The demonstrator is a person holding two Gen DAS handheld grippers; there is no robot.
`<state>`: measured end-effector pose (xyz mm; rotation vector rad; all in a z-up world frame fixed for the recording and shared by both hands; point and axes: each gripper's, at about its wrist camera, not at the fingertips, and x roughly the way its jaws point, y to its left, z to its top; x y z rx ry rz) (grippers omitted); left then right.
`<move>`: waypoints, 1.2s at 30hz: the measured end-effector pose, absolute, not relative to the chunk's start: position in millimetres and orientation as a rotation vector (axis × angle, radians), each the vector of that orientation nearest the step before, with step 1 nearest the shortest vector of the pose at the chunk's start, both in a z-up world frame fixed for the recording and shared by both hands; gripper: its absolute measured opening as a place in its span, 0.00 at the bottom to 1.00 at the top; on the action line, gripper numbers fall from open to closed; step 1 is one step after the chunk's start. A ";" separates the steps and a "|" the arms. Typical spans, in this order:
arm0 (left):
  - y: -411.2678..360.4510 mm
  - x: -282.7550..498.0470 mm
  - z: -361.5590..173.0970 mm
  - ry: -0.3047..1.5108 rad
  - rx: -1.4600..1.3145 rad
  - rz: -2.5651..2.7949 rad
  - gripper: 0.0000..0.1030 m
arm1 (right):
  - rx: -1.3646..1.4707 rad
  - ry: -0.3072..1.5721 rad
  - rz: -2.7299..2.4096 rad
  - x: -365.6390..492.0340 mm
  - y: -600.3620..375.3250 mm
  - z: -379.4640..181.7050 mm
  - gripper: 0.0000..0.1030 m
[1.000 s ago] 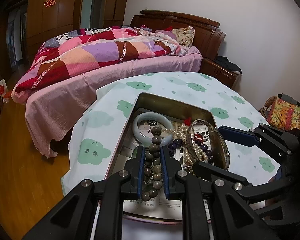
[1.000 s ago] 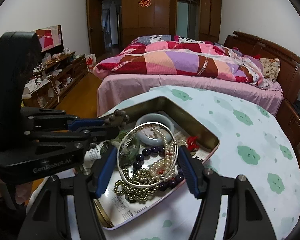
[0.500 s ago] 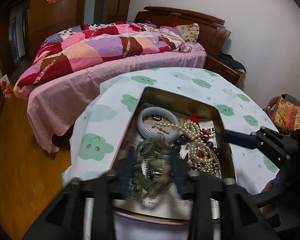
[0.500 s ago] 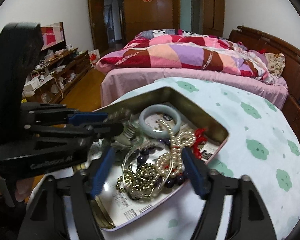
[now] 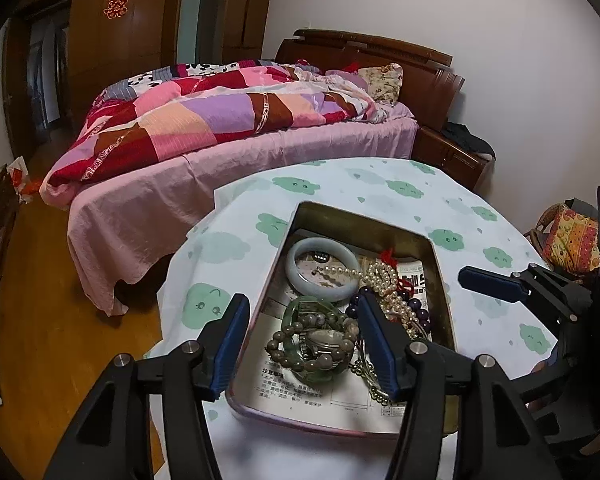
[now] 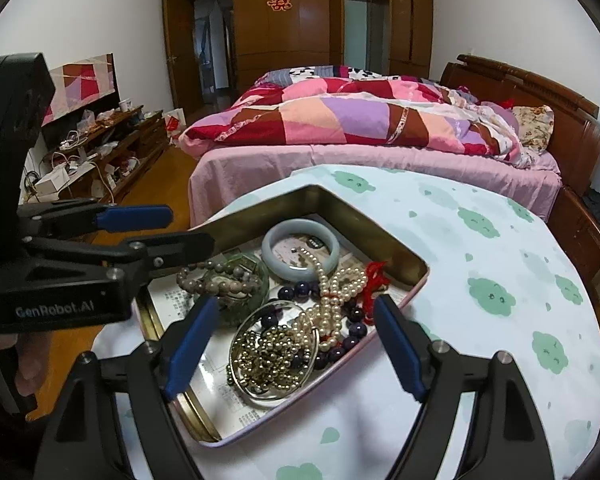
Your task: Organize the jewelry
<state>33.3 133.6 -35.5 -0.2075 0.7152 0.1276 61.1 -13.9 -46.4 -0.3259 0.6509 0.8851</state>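
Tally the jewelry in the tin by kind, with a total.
Bangles: 3 — pale jade bangle, green bangle, thin metal bangle
Bead strands: 4 — grey-brown bead bracelet, pearl strand, dark purple beads, gold bead chain
Watch: 1 — wristwatch
Total: 8

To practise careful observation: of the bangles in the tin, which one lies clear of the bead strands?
The pale jade bangle at the tin's far end. The translucent green bangle has the brown bead bracelet on it; the thin metal bangle rings gold beads.
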 end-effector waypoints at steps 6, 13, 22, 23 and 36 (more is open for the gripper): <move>134.8 27.3 -27.8 0.702 -0.208 0.136 0.57 | -0.315 0.642 0.864 60.4 -18.8 -41.2 0.82; 131.2 17.8 -12.0 0.664 -0.200 0.152 0.61 | -0.266 0.619 0.816 53.6 -39.4 -30.6 0.86; 124.9 3.8 6.5 0.621 -0.183 0.157 0.62 | -0.256 0.576 0.791 42.4 -56.2 -18.0 0.87; 124.8 2.9 7.7 0.618 -0.182 0.159 0.62 | -0.250 0.569 0.785 42.3 -58.7 -16.2 0.88; 126.0 -4.9 18.0 0.593 -0.179 0.167 0.63 | -0.225 0.543 0.746 43.4 -69.7 -8.4 0.89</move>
